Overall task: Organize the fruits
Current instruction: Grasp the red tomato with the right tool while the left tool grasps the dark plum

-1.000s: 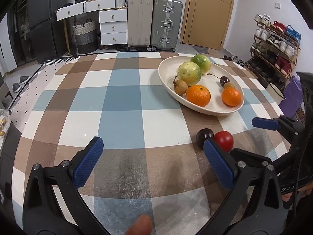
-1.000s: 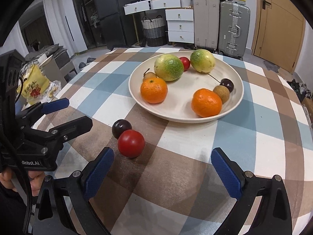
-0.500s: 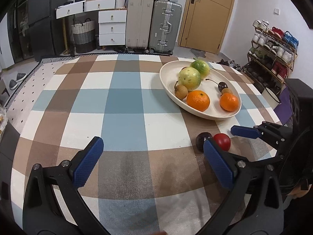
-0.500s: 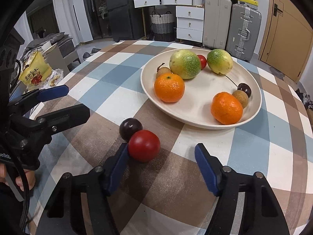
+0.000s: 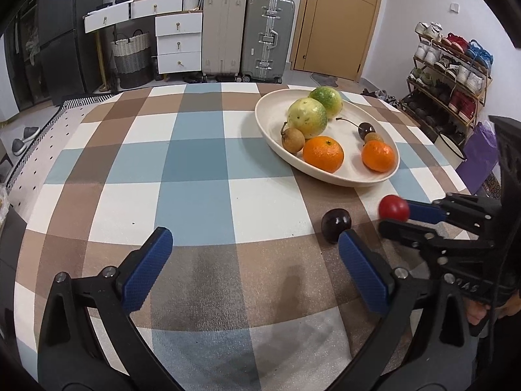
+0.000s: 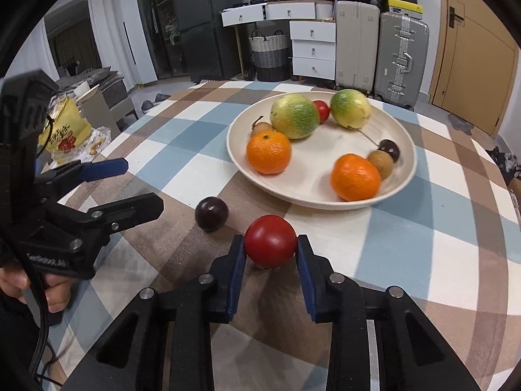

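My right gripper (image 6: 270, 249) is shut on a red tomato (image 6: 270, 244) and holds it just above the checked tablecloth, in front of the cream plate (image 6: 403, 182). The tomato also shows in the left wrist view (image 5: 393, 208). A dark plum (image 6: 211, 213) lies on the cloth just left of it, and shows in the left wrist view (image 5: 336, 223). The plate holds two oranges, two green-yellow fruits, a small tomato, a cherry and brown longans. My left gripper (image 5: 254, 270) is open and empty, low over the cloth left of the plum.
The plate in the left wrist view (image 5: 270, 127) sits at the table's far right. A yellow snack bag (image 6: 62, 130) lies beyond the table's left edge. Suitcases, drawers and a shoe rack (image 5: 452, 75) stand around the room.
My right gripper moved forward and closed on the red tomato, then lifted it slightly off the cloth. The left gripper stayed open, nearly still.
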The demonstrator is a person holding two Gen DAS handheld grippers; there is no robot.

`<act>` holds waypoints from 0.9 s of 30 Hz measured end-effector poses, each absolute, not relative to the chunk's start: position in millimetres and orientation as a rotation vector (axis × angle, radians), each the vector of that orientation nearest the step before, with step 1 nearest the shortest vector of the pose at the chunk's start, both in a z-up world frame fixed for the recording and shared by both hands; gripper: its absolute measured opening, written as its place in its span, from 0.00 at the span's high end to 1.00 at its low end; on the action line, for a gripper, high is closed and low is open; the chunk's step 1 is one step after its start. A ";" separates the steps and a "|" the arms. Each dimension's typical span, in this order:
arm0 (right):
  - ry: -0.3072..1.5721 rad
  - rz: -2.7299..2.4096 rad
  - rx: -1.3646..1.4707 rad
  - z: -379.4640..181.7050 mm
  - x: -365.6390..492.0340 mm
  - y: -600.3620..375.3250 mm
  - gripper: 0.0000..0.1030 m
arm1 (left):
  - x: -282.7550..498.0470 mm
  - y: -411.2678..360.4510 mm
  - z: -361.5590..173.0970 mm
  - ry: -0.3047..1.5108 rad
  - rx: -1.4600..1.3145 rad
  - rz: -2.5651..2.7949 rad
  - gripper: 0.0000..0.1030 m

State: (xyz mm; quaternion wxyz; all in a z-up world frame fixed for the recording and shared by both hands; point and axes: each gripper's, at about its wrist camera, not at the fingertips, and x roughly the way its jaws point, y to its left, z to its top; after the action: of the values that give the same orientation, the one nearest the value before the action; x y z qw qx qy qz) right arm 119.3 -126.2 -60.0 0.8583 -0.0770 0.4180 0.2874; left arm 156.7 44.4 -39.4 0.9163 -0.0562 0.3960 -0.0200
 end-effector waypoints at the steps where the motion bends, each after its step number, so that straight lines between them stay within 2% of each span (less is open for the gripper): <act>1: 0.872 0.602 -0.146 -58.4 117.9 -133.4 0.69 | 157.3 43.5 -40.5 0.820 -0.115 -0.046 0.02; 18: 0.847 0.518 -0.043 -54.9 120.0 -183.0 0.69 | 167.8 2.8 -47.0 0.869 -0.047 -0.105 0.03; 25: 0.845 0.521 -0.039 -54.2 119.4 -183.5 0.69 | 180.5 -17.7 -46.8 0.887 -0.024 -0.141 0.22; 27: 0.852 0.524 -0.032 -55.4 120.5 -183.7 0.69 | 183.5 -22.3 -49.0 0.896 -0.026 -0.157 0.33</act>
State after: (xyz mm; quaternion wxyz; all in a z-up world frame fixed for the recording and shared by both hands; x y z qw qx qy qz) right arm 120.5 -183.7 -55.4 0.8774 -0.0153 0.4084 0.2514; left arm 183.5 -22.3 -49.0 0.8983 -0.0126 0.4325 -0.0760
